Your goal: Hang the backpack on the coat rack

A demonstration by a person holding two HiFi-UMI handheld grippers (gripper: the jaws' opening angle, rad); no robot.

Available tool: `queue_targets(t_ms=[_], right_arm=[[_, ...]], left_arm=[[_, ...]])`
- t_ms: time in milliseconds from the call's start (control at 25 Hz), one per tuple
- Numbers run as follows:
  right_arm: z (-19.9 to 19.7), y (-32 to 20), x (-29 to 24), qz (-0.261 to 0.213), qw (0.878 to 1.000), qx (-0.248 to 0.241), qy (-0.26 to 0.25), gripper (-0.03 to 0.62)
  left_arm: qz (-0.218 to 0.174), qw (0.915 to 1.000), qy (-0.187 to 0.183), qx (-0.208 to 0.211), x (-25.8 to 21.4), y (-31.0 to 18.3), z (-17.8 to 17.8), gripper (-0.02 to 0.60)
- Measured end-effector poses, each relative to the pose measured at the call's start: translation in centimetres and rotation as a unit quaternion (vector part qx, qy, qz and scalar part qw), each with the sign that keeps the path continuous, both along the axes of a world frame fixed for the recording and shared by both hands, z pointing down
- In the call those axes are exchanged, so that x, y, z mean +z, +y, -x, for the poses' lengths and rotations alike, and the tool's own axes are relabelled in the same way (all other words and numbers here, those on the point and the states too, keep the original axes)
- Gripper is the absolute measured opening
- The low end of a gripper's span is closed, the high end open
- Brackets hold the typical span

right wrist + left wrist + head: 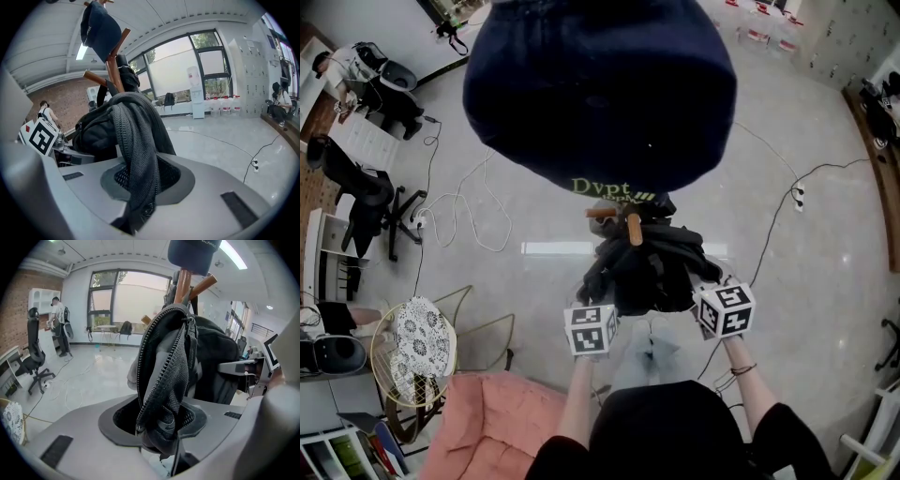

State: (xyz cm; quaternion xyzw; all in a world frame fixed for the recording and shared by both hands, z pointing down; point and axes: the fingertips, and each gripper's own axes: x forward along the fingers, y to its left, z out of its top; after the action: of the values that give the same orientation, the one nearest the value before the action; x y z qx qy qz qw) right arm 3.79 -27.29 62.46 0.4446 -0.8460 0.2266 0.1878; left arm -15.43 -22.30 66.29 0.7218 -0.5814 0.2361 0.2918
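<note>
We held the backpack (649, 267) at the coat rack (634, 228). The left gripper (159, 441) and the right gripper (138, 206) each clamped a zippered edge of it between its jaws.

A navy cap (600, 89) with green lettering at its brim fills the top of the head view. Below it lies a glossy pale floor (806, 309), crossed by a looping white cable (459, 211) and a black cable (773, 225) that runs to a socket strip (799, 195). At lower left a pink cushion (502, 422) lies just beside a wire-frame stool (414, 349) with a floral seat. A black office chair (366, 197) stands further left, and a person (356, 70) sits near the far corner. Water bottles (225, 107) line the wall under a large window (187, 65).
</note>
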Motion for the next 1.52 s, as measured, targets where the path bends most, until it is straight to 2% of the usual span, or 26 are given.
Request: queue_targets(t_ms=[400,520,600,800,1000,1240,1520], right_arm=[[-0.2,-0.1,0.7,0.012,1.000,0.003,-0.010,0.071],[0.0,0.0,0.8,0.025,0.999,0.009,-0.037,0.109],[0.3,0.0,0.5,0.031,0.998,0.003,-0.055,0.160],[0.1,-0.1,-0.3,0.027,0.998,0.002,-0.063,0.204],[-0.5,0.4,-1.2,0.015,0.998,0.004,-0.063,0.215],[-1.0,1.3,-3.2,-0.001,0.995,-0.003,-0.095,0.215],[-2.2,2.2,-6.4,-0.042,0.996,-0.007,-0.079,0.213]], left_arm=[[-0.001,0.9998,0.004,-0.017,0.4,-0.2,0.2,0.184],[0.003,0.9998,0.002,-0.019,0.7,-0.1,0.3,0.193],[0.007,0.9998,0.004,-0.019,0.6,-0.1,0.3,0.199],[0.006,0.9995,0.012,-0.027,0.1,0.1,0.4,0.242],[-0.007,0.9992,0.011,-0.039,-1.0,0.4,0.7,0.284],[-0.033,0.9987,0.009,-0.038,-3.4,1.3,1.0,0.284],[-0.068,0.9972,0.003,-0.032,-6.7,3.2,1.8,0.264]])
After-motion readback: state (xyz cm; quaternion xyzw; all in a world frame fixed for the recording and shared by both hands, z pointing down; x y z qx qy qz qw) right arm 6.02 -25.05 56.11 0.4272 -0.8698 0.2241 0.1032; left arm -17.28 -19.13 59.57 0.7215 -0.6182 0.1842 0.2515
